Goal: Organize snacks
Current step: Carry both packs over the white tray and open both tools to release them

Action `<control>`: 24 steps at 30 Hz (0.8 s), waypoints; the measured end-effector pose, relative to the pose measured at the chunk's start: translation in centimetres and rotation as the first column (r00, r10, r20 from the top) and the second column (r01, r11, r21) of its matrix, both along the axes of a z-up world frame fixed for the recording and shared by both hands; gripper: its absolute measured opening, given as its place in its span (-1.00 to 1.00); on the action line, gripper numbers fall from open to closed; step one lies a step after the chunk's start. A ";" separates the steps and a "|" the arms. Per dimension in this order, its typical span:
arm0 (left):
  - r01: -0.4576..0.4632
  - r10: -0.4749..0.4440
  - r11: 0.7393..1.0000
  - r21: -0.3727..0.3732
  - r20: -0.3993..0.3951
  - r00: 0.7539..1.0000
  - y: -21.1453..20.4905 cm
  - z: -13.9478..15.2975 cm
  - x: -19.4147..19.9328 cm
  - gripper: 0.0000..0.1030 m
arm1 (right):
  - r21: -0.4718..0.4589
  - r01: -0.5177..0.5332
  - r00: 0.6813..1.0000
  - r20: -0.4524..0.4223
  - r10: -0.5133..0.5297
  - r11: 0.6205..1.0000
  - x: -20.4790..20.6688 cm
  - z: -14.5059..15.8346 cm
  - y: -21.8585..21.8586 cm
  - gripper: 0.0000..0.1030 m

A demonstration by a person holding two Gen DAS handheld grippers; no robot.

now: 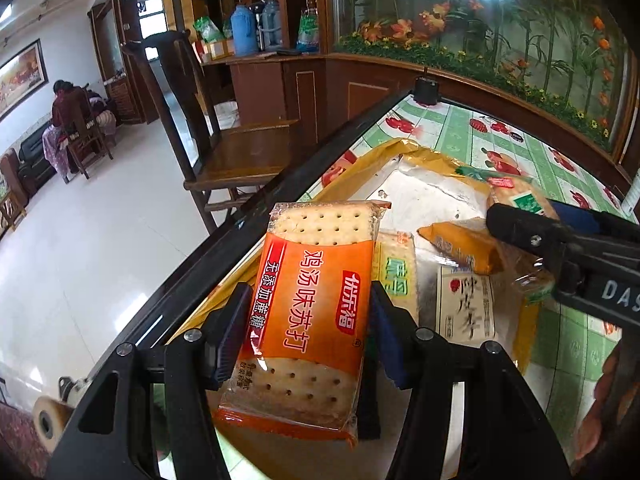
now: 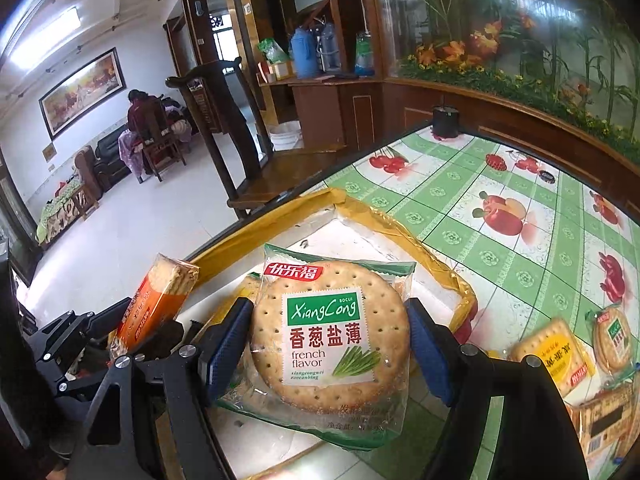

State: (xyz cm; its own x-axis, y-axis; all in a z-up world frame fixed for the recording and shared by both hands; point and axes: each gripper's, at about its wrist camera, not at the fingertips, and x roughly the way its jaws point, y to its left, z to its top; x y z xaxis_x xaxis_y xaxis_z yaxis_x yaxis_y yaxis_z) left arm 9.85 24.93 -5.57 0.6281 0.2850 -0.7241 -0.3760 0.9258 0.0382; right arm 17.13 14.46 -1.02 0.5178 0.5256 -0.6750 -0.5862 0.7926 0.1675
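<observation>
Inside yellow-edged tray (image 1: 424, 196), wrapped crackers (image 1: 466, 246)

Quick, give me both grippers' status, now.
Left gripper: closed on the orange cracker pack, held above the box.
Right gripper: closed on the round green-label cracker pack.

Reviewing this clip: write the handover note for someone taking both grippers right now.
Left gripper: shut on the orange soda cracker pack, held over the yellow-edged tray.
Right gripper: shut on the green round cracker pack, also over the tray.
Done: a few packs already lie in the tray.
Left: set both held packs down, then fetch the loose packs on the tablecloth.
</observation>
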 end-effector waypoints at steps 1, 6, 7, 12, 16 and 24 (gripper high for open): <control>0.004 -0.004 1.000 0.000 -0.004 1.000 0.0 0.0 0.4 0.10 | -0.001 -0.001 1.000 -0.006 0.001 1.000 0.4 -0.1 0.3 0.49; 0.025 -0.026 1.000 -0.012 -0.053 0.998 -0.1 -0.4 3.1 0.10 | -0.024 0.002 0.999 -0.039 -0.003 1.000 3.1 -0.8 2.1 0.50; 0.029 -0.030 0.999 -0.013 -0.067 0.997 -0.2 -0.5 3.6 0.10 | -0.031 0.004 0.999 -0.048 -0.006 1.000 3.8 -1.1 2.5 0.50; 0.040 -0.041 0.999 -0.014 -0.119 0.992 -0.4 -0.8 4.7 0.11 | -0.061 0.009 0.995 -0.094 -0.015 0.998 6.3 -2.1 3.5 0.50; 0.037 -0.039 0.999 -0.016 -0.144 0.989 -0.4 -0.8 4.8 0.18 | -0.071 0.010 0.993 -0.115 -0.018 0.997 6.9 -3.0 3.5 0.50; -0.010 0.003 0.999 -0.033 -0.181 0.983 0.2 -1.2 3.9 0.60 | -0.047 0.055 0.994 -0.092 -0.059 0.997 5.5 -2.3 1.2 0.56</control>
State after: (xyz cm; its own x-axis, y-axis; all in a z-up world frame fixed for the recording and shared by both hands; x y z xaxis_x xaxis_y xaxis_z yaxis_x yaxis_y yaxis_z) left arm 13.79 25.11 -6.80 0.4837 0.2619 -0.8351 -0.3717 0.9253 0.0749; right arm 22.67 15.63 -3.29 0.4802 0.4657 -0.7433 -0.5233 0.8322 0.1834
